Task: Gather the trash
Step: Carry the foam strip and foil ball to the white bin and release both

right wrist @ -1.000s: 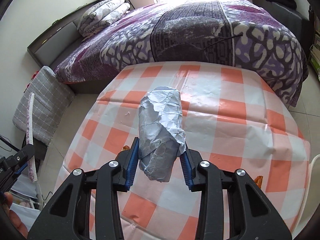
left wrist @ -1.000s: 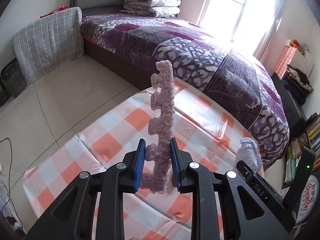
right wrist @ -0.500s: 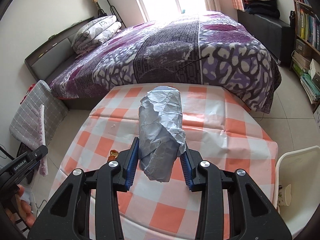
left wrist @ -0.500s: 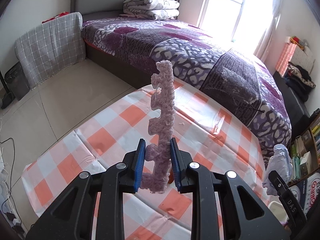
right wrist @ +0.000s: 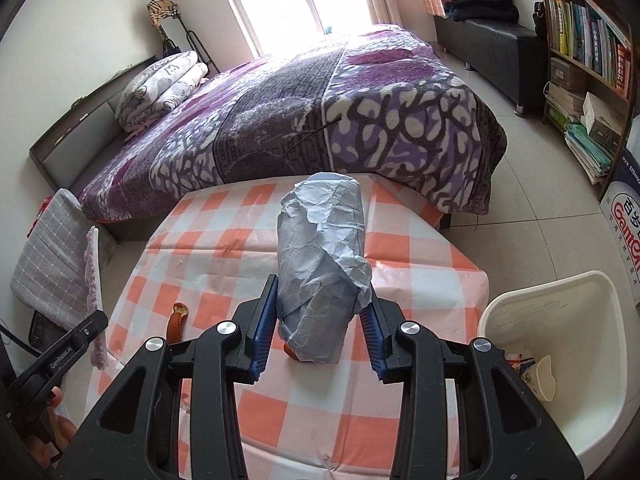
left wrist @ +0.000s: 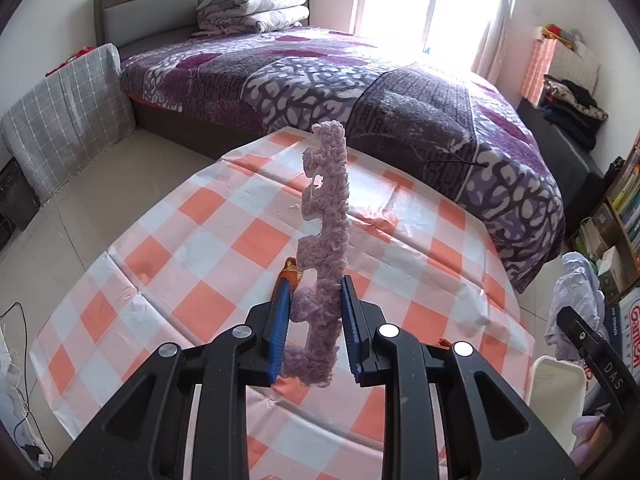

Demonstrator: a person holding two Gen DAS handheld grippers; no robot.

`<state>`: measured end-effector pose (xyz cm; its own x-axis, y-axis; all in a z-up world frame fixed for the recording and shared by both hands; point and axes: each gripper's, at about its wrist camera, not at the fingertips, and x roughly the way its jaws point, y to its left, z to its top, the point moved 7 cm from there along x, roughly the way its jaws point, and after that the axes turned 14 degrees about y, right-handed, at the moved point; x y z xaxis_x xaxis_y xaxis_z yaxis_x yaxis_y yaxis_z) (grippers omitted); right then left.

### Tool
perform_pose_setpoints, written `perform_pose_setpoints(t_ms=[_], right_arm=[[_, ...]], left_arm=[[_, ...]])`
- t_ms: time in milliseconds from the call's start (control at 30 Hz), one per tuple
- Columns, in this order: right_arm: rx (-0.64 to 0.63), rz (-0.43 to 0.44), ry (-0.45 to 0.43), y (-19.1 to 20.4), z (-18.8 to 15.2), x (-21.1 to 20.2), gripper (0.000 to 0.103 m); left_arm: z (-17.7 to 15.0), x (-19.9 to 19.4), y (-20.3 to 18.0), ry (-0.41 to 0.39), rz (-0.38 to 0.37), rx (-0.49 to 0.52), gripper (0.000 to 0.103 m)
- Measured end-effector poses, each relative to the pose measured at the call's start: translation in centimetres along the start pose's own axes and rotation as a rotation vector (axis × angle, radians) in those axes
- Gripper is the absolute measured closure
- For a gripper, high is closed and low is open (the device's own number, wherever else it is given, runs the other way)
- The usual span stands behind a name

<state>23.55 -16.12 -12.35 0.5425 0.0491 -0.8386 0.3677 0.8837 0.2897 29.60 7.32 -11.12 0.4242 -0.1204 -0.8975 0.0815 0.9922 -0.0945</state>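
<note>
1. Left gripper [left wrist: 313, 330]: jaws clamped on the lower part of a pink foam strip [left wrist: 326, 216], which stands upright above the checked tablecloth [left wrist: 200, 240].
2. Right gripper [right wrist: 316, 320]: jaws part-closed on a crumpled blue-grey paper wad [right wrist: 322, 264], pads pressing its sides.
3. Step in hand, as judged: both pieces are lifted and in carriage to the white bin [right wrist: 560, 312] at the table's near right.
4. Next move calls for centring each piece over the bin mouth before release.
5. Orange peel [right wrist: 176, 320] lies on the cloth, uncollected.
6. Legible writing: "GenRobot.AI" on the left gripper's finger; "Gan…" on a carton [right wrist: 626, 220] at far right.
</note>
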Motion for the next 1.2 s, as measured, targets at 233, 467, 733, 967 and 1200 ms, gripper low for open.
perform_pose_setpoints(t_ms=[233, 467, 733, 967, 1200], right_arm=[[0.036, -0.024, -0.041, -3.2, 0.7, -2.4, 0.066], [0.074, -0.053, -0.047, -6.3, 0.7, -4.0, 0.066], [0.136, -0.114, -0.048, -10.6, 0.9, -5.4, 0.065], [0.215, -0.170, -0.006, -15.1, 0.3, -6.2, 0.065], [0.277, -0.208, 0.070, -18.9, -0.9, -6.0, 0.065]], left_arm=[[-0.8, -1.5, -4.3, -0.035, -0.022, 0.059, 0.078], [-1.7, -2.2, -7.8, -0.041, -0.053, 0.097, 0.078], [-3.2, -2.0, -11.7, -0.031, -0.064, 0.166, 0.078], [-4.5, -1.7, -15.2, -0.026, -0.076, 0.234, 0.078], [-6.4, -1.4, -19.1, -0.025, -0.085, 0.312, 0.078]])
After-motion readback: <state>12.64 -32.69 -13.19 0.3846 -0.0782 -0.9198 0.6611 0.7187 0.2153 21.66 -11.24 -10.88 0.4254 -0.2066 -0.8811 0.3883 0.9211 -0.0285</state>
